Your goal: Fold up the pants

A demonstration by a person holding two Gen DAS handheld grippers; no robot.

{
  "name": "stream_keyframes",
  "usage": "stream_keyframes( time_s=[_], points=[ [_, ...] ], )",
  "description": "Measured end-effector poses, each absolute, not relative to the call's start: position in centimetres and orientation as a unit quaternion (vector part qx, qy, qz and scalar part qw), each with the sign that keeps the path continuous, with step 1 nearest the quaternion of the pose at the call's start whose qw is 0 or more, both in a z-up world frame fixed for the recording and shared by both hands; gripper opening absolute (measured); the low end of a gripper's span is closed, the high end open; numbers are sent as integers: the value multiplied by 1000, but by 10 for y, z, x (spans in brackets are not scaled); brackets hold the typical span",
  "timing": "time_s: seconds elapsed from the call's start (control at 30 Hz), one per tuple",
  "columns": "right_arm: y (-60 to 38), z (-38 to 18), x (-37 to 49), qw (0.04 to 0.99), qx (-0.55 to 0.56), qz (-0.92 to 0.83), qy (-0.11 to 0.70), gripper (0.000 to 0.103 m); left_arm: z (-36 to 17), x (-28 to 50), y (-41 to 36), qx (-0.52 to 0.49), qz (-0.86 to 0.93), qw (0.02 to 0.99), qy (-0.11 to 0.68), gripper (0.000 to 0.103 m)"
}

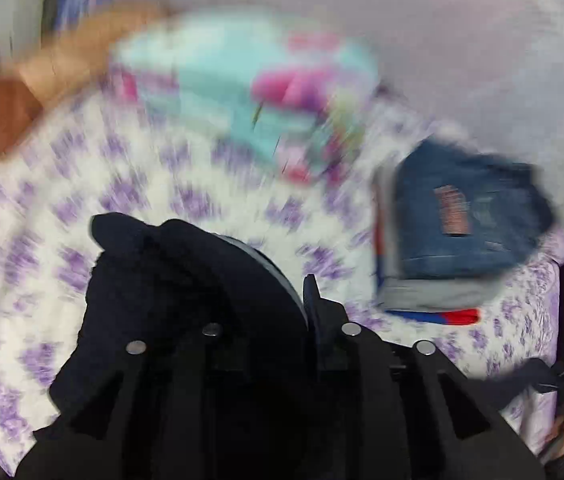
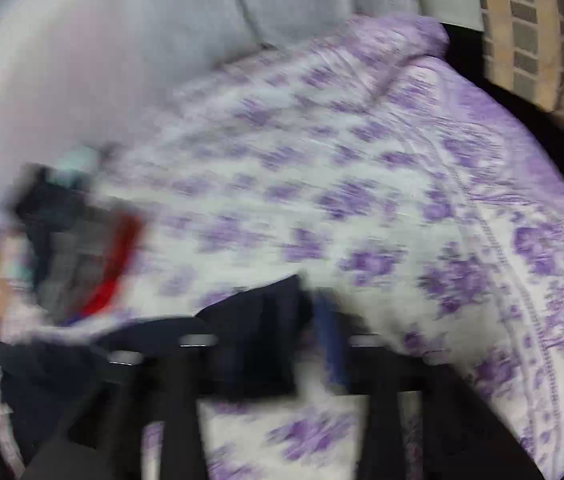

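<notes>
I have the dark navy pants [image 1: 185,280] bunched up in my left gripper [image 1: 277,312]: the cloth fills the space between the fingers and drapes over the left one, so the jaws are clamped on it, lifted above the purple-flowered bedspread [image 1: 61,184]. In the right wrist view the same pants [image 2: 257,320] lie between the fingers of my right gripper [image 2: 282,340], with more dark cloth trailing off to the left, but the blur is too heavy for me to tell whether those jaws are pinching the fabric or standing apart around it.

Both views are smeared, so I judge I am mid-swing, carrying or shaking the garment out rather than creasing it. The fold itself looks not yet made; the pants are a lump, not a flat panel.

Next I need an open patch of bedspread, well apart from the stack of folded clothes with blue jeans [image 1: 466,216] on top and from the turquoise and pink bundle [image 1: 241,92] farther back. I should spread the pants flat there, then bring one held edge over to meet the other.
</notes>
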State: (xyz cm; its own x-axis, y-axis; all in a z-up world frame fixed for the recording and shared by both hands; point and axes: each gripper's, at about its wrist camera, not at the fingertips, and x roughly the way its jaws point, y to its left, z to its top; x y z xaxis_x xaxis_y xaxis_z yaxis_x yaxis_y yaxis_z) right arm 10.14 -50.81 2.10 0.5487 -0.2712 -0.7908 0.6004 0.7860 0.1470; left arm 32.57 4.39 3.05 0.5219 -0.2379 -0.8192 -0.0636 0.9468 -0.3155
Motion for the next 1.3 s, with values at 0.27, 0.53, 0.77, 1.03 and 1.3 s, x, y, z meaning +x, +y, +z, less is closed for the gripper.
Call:
stream_keyframes(
  time_s=[0.27, 0.53, 0.77, 1.03, 1.3],
  points=[
    [-504, 8, 71, 885, 177, -234, 362, 97, 20, 286, 28, -85, -47, 880, 465, 49],
    [-511, -58, 125, 859, 205, -158, 441, 69, 11, 227, 24, -55, -72, 882, 463, 59],
    [-501, -29, 150, 885, 181, -155, 400, 17, -22, 222, 34, -50, -40, 868, 493, 61],
    [-491, 10, 78, 857, 135, -227, 442, 10, -32, 226, 46, -64, -38, 866, 494, 62],
    [-490, -21, 38, 851, 174, -240, 433, 55, -3, 189, 90, -96, -22, 880, 465, 63]
  ],
)
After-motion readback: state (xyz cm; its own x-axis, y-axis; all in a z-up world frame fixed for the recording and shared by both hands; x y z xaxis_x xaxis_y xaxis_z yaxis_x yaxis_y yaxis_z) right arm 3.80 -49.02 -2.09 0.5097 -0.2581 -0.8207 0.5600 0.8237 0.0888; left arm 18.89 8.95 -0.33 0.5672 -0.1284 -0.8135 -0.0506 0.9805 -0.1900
